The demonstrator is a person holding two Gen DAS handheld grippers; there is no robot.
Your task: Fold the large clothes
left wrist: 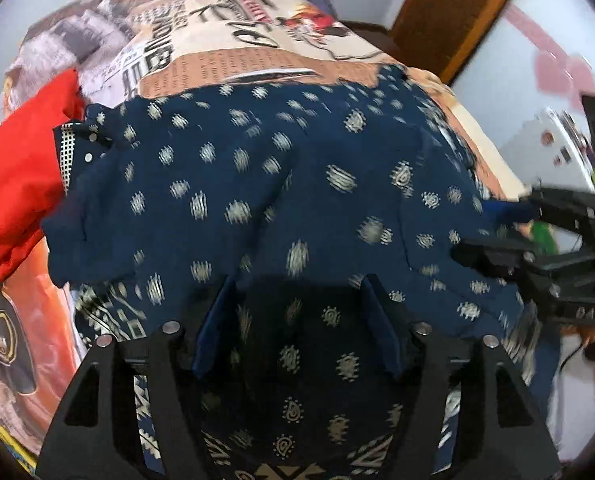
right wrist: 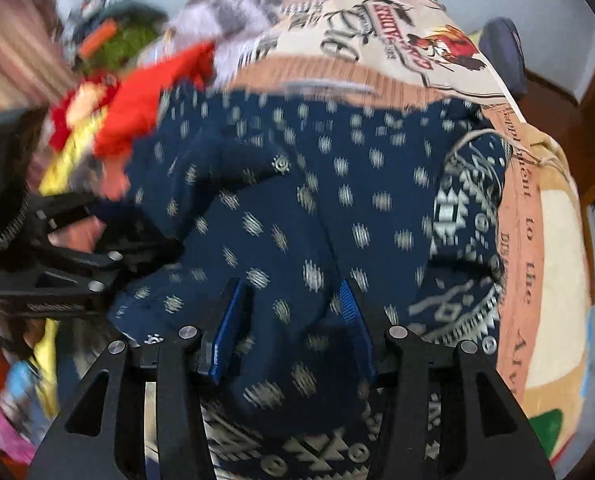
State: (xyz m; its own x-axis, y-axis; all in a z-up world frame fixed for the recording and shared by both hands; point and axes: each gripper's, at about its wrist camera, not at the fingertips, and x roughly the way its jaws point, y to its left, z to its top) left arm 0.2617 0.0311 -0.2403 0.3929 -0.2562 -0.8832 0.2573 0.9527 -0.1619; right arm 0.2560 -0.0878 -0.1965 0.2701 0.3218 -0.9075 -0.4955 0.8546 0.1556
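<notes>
Home bedroom: bed under printed bedspread (left wrist: 233,40), clothes heaped (left wrist: 17,168), wooden door frame (left wrist: 457,12).

Even indoor light; heavy motion blur both views; fisheye bending, dark vignette at corners.

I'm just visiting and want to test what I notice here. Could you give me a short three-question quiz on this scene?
1. True or false: the left gripper is clamped tight on the red cloth.
2. What lies directly under both grippers? A) the navy patterned garment B) a white towel C) a cardboard box
3. Fill in: the garment is spread on a printed ____ covered in lettering and pictures.

Key:
1. False. Its jaws stand apart over the navy garment, and the red cloth lies off to the side.
2. A. The right gripper also hangs over it with jaws apart.
3. Bedspread, or blanket.
</notes>
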